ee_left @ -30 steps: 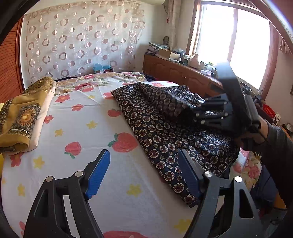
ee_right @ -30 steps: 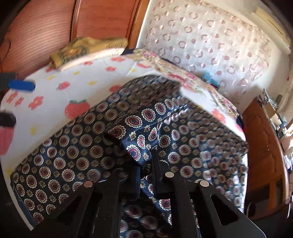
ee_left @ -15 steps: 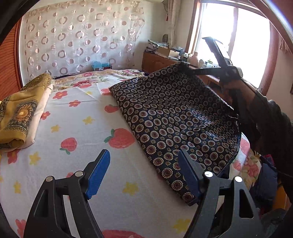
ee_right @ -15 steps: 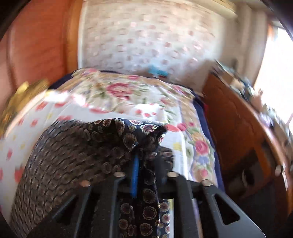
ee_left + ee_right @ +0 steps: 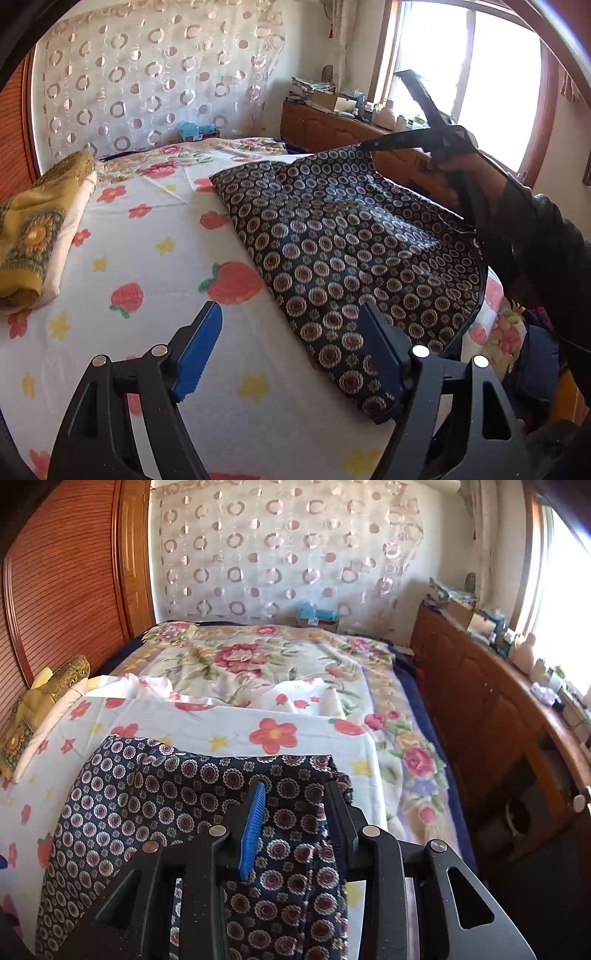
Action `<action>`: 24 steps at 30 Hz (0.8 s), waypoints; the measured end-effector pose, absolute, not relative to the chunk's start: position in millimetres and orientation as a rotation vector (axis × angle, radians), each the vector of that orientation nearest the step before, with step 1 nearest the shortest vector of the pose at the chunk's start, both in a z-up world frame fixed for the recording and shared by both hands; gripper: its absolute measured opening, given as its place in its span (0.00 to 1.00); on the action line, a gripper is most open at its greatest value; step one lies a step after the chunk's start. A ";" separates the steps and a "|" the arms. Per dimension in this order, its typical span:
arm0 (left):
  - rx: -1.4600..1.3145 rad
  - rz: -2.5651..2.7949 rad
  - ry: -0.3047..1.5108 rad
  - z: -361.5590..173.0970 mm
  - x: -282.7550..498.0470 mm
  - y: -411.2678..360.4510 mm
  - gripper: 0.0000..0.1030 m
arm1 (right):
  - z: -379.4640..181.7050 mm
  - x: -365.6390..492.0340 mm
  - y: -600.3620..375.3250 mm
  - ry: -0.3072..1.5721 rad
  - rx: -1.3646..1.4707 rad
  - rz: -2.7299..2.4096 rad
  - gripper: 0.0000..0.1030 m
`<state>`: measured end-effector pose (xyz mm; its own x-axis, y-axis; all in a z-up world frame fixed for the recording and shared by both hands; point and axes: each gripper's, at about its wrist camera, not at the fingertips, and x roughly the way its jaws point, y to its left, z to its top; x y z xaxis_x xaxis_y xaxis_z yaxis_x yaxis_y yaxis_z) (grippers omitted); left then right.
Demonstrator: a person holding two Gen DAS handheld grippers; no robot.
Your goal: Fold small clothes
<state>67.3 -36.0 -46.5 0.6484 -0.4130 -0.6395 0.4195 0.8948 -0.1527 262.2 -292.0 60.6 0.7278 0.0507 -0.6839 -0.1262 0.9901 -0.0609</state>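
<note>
A dark navy garment with a round medallion print (image 5: 332, 251) lies spread on the right half of the bed. My left gripper (image 5: 291, 350) is open and empty, low over the bed, its right finger over the garment's near corner. My right gripper (image 5: 295, 808) has its jaws parted over the garment's far right corner (image 5: 306, 764), and the cloth lies between and under the fingers. In the left wrist view the right gripper (image 5: 369, 146) is at that raised far corner.
The bed carries a white sheet with strawberries and flowers (image 5: 147, 266) and a floral cover (image 5: 240, 657) beyond. A folded yellow cloth (image 5: 33, 236) lies at the left by the wooden headboard. A wooden cabinet with clutter (image 5: 498, 686) runs along the right under the window.
My right gripper carried the folded-over part of the garment back to the far right, spreading it flat, and its jaws have opened. My left gripper stayed open in place.
</note>
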 end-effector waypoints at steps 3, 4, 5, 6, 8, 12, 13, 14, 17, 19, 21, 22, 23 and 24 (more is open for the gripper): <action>0.034 -0.480 0.711 -36.8 81.3 -41.1 0.75 | 60.9 283.2 -298.2 0.778 -0.080 0.090 0.37; 0.040 -0.484 0.705 -33.7 86.4 -42.8 0.75 | 60.5 289.0 -299.9 0.783 -0.083 0.084 0.37; 0.045 -0.486 0.703 -32.2 90.5 -44.3 0.75 | 60.5 294.2 -300.7 0.791 -0.089 0.081 0.37; 0.054 -0.489 0.701 -29.7 96.1 -46.7 0.75 | 57.1 300.6 -302.6 0.807 -0.098 0.074 0.37; 0.067 -0.493 0.697 -27.2 106.2 -50.9 0.75 | 51.1 311.9 -301.3 0.833 -0.118 0.067 0.37; 0.067 -0.497 0.705 -25.0 126.7 -57.2 0.75 | 37.9 326.8 -307.2 0.864 -0.123 0.101 0.30; 0.068 -0.497 0.710 -25.5 132.0 -59.2 0.75 | 34.4 330.2 -308.9 0.867 -0.112 0.123 0.28; 0.069 -0.497 0.714 -26.1 135.6 -60.6 0.75 | 34.4 331.3 -310.2 0.868 -0.104 0.146 0.22; 0.081 -0.498 0.734 -30.5 152.4 -67.1 0.75 | 31.8 333.0 -314.6 0.852 -0.130 0.170 0.07; 0.083 -0.496 0.744 -32.4 162.3 -69.5 0.75 | 31.8 332.0 -322.4 0.829 -0.139 0.136 0.06; 0.083 -0.492 0.758 -35.5 174.2 -72.1 0.75 | 32.0 330.5 -333.9 0.814 -0.112 0.098 0.05; 0.086 -0.489 0.765 -38.0 180.2 -73.4 0.75 | 33.6 330.6 -341.2 0.808 -0.095 0.082 0.05; 0.091 -0.485 0.773 -39.8 185.8 -75.0 0.75 | 35.2 331.0 -348.1 0.807 -0.078 0.075 0.05; 0.094 -0.484 0.777 -41.1 190.2 -75.9 0.75 | 36.2 329.6 -351.3 0.803 -0.065 0.080 0.05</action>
<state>190.2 -75.9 -41.1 0.6095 -0.3841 -0.6935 0.4525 0.8868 -0.0935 329.6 -351.3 36.2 0.6915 0.0471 -0.7208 -0.0966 0.9949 -0.0276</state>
